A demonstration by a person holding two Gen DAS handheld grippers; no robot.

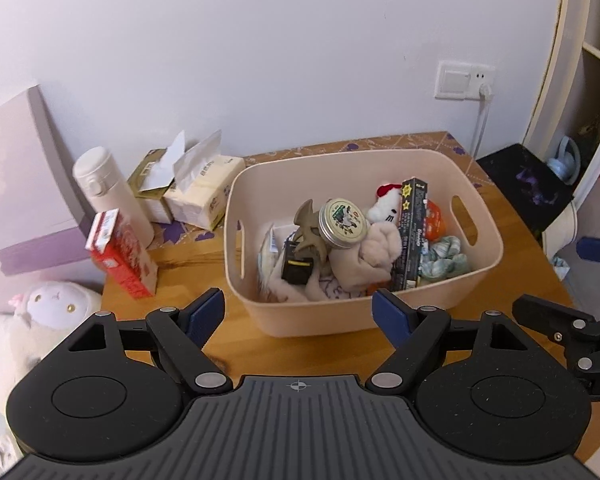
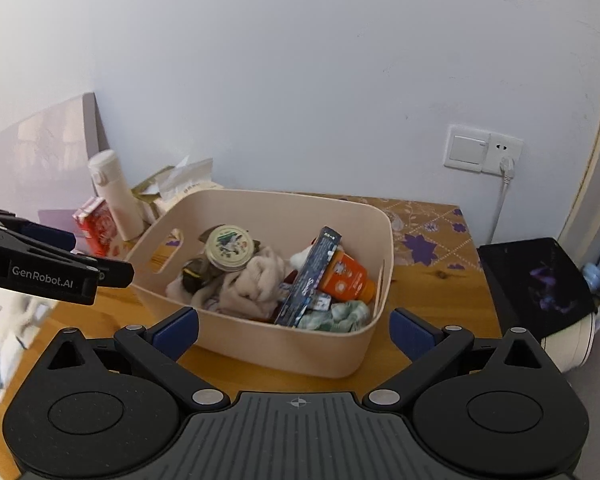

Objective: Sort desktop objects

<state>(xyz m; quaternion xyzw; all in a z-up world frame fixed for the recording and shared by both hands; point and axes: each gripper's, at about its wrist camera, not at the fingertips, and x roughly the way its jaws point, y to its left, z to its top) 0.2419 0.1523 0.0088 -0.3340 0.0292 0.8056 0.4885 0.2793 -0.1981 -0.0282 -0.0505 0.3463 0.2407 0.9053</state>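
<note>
Tongs both gape empty, left gripper (image 1: 298, 312) and right gripper (image 2: 294, 330), above the bin (image 1: 484, 204) at twelve o'clock, where I've piled the clutter

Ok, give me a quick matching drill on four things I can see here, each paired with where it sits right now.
Things:
1. round tin
2. white flask
3. red carton
4. wall plug

Places:
A. in the socket above the table
B. inside the beige bin
C. standing left of the tissue packs
D. at the table's left edge, in front of the flask

Pairs: 1-B, 2-C, 3-D, 4-A
</note>
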